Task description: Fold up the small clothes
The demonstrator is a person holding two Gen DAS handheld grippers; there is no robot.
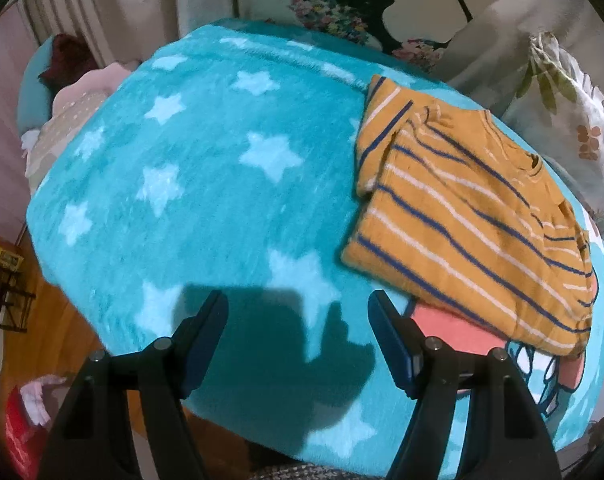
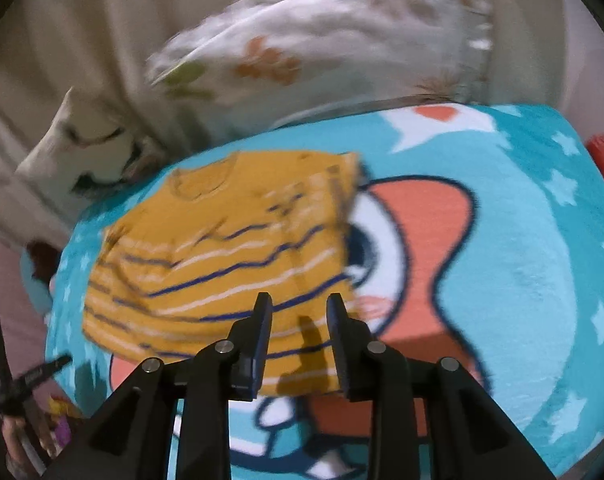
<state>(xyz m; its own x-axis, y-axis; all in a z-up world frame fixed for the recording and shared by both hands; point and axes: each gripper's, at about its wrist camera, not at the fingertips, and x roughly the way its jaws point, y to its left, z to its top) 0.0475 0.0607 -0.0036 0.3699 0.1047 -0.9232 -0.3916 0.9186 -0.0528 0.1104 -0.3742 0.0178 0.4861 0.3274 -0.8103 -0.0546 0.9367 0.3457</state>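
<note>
While both grippers hang over it, one fleecy teal blanket [image 1: 205, 200] w/ pale stars covers the whole work surface; right-wrist view shows a big cartoon print in coral, white & navy on its far half. Behind it: beige curtain [image 1: 101, 12] at left, a white cushion [image 1: 382, 8] w/ black silhouette & flowers, plus a floral pillow [image 2: 322, 52], ruffled, blurred in right view. Wood floor [image 1: 61, 320] shows at lower left w/ assorted clutter, too small to tell.

1 shirt [image 1: 466, 216] on the blanket's right side as the left view has it, mustard knit w/ navy & white stripes, lying flat, one sleeve folded over the body, collar pointing away from the grippers. Its hem overlaps the coral print.

2 grippers, black plastic w/ blue pads. Left gripper [image 1: 297, 340]: jaws spread wide, nothing between, over bare blanket just left of the shirt's hem, casting a dark shadow. Right gripper [image 2: 299, 340]: jaws parted narrower, nothing pinched, over the shirt's near hem; touching or not, can't tell.
</note>
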